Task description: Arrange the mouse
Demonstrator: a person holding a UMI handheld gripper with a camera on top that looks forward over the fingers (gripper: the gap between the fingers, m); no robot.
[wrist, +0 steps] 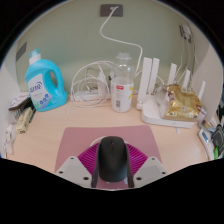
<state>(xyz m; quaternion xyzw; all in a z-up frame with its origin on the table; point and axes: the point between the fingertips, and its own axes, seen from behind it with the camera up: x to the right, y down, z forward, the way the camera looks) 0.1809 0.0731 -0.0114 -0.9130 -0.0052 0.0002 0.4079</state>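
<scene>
A black computer mouse [112, 162] sits lengthwise between my gripper's [112, 148] two fingers. Both magenta pads [86, 160] press against its sides, so the gripper is shut on it. The mouse is over the near part of a dusty-pink mouse mat [90, 138] that lies on the light wooden table [45, 148]. The mouse's underside and whether it touches the mat are hidden.
Beyond the mat stand a blue detergent bottle [45, 84], a coil of white cables [90, 84], a clear bottle with a red label [122, 84], a white router with antennas [158, 92] and a shiny snack bag [181, 101]. A wall is close behind.
</scene>
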